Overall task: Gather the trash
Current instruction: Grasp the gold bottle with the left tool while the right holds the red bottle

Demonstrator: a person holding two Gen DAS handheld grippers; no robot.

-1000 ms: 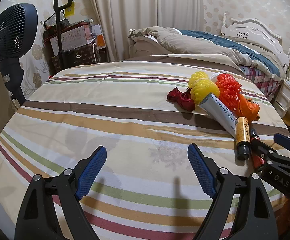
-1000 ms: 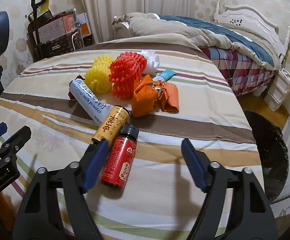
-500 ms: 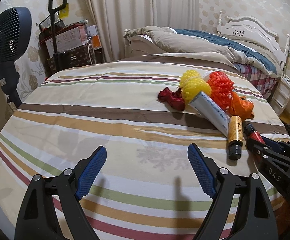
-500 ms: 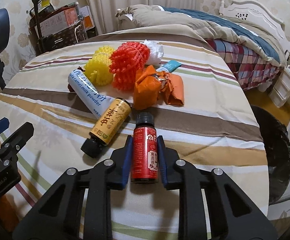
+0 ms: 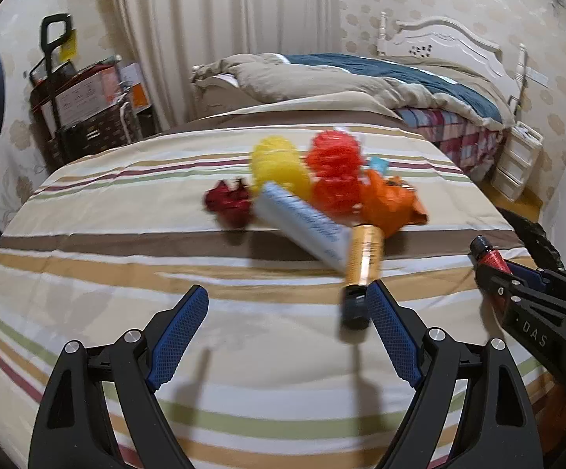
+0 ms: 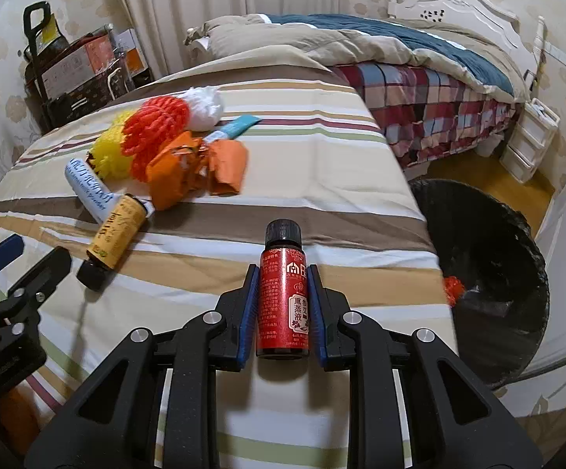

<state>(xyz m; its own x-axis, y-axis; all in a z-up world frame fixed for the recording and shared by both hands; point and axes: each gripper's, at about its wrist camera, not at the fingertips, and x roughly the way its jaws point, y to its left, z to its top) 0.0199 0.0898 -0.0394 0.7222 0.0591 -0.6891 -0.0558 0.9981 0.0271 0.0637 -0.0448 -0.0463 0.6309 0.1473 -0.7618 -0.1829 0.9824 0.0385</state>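
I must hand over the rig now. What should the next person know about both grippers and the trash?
Right gripper: shut on the red bottle, carried above the striped cover.
Left gripper: open, holding nothing, close to the yellow bottle.
Black bin: on the floor beside the table; one orange piece is already inside.
Left on the cover: yellow bottle, white tube, orange wrapper, yellow and orange-red mesh balls, white wad, blue strip, dark red scrap.
Next: probably drop the red bottle into the bin.
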